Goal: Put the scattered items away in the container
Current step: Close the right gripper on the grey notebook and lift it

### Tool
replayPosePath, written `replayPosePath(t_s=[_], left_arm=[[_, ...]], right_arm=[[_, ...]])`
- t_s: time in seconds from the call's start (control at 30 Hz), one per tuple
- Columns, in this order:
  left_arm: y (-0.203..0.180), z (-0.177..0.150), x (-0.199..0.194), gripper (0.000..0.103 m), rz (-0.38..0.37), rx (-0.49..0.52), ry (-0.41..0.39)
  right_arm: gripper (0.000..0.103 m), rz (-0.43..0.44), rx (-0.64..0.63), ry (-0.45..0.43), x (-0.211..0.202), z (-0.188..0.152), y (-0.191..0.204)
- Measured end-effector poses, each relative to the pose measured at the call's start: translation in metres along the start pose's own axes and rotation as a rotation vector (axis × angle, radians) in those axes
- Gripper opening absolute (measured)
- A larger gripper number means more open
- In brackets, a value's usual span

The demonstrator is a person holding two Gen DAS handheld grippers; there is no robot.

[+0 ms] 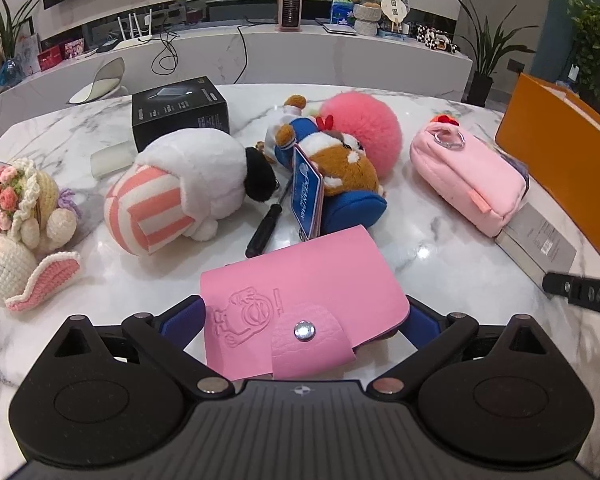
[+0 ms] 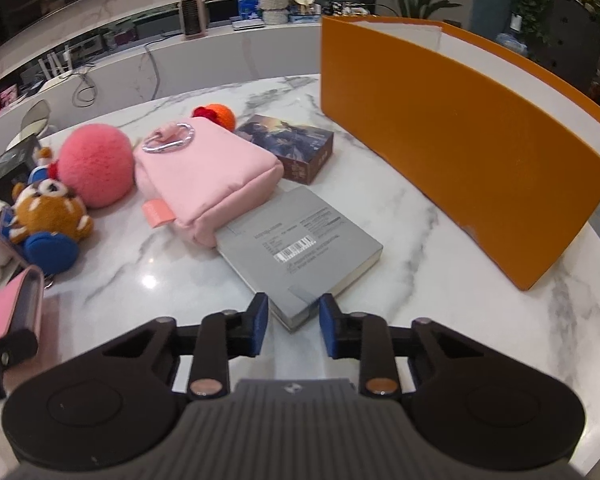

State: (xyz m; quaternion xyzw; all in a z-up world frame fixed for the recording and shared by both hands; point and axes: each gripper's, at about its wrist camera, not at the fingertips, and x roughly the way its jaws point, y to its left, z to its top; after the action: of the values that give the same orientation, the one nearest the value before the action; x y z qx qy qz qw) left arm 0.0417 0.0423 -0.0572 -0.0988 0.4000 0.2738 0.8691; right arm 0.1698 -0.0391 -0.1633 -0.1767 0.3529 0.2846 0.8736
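Observation:
My left gripper (image 1: 304,320) is shut on a pink card wallet (image 1: 300,300) with a snap flap and holds it above the marble table (image 1: 440,248); the wallet also shows at the left edge of the right wrist view (image 2: 8,312). My right gripper (image 2: 293,324) is open, its fingers on either side of the near corner of a flat grey box (image 2: 300,248) lying on the table. The orange container (image 2: 460,152) stands at the right, open at the top. Plush toys lie scattered on the table: a white striped one (image 1: 172,192), a brown one (image 1: 340,160) and a pink pompom (image 1: 364,128).
A pink pouch (image 2: 204,176) with a carabiner rests partly on the grey box. A dark printed box (image 2: 292,144) lies behind it. A black box (image 1: 180,112), a screwdriver (image 1: 266,228) and crochet dolls (image 1: 20,216) sit on the left. A shelf unit (image 1: 260,52) stands beyond the table.

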Motion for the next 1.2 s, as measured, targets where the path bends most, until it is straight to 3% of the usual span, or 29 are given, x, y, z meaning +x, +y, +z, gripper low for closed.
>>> replayPosePath(t_s=[0.03, 0.07, 0.13, 0.27, 0.47, 0.83, 0.93, 1.03, 1.2], left_arm=[[0.001, 0.0, -0.001, 0.103, -0.003, -0.007, 0.001], [0.001, 0.001, -0.002, 0.103, -0.003, -0.012, 0.001], [0.0, 0.002, -0.004, 0.103, -0.007, -0.013, -0.003], [-0.001, 0.005, -0.005, 0.103, -0.014, -0.015, -0.003], [-0.002, 0.007, -0.002, 0.103, -0.012, -0.011, 0.008], [-0.005, 0.009, -0.002, 0.103, -0.013, -0.013, 0.01], [-0.005, 0.01, -0.002, 0.103, -0.011, -0.016, 0.012], [-0.004, 0.01, -0.002, 0.103, -0.006, -0.023, 0.009], [-0.003, 0.011, -0.008, 0.103, -0.008, -0.032, -0.002]], right_arm=[[0.045, 0.007, -0.018, 0.002, -0.002, -0.001, 0.001], [0.065, 0.008, -0.047, -0.008, -0.007, -0.002, 0.003], [0.084, 0.007, -0.121, -0.049, -0.014, -0.003, 0.006], [0.093, 0.03, -0.295, -0.144, -0.022, 0.011, 0.008], [0.094, 0.117, -0.318, -0.036, 0.006, 0.043, -0.012], [0.099, 0.122, -0.346, 0.094, 0.048, 0.045, -0.01], [0.103, 0.11, -0.376, 0.081, 0.053, 0.041, -0.008], [0.1, 0.109, -0.371, 0.076, 0.051, 0.04, -0.01], [0.08, 0.099, -0.402, 0.051, 0.038, 0.035, -0.008]])
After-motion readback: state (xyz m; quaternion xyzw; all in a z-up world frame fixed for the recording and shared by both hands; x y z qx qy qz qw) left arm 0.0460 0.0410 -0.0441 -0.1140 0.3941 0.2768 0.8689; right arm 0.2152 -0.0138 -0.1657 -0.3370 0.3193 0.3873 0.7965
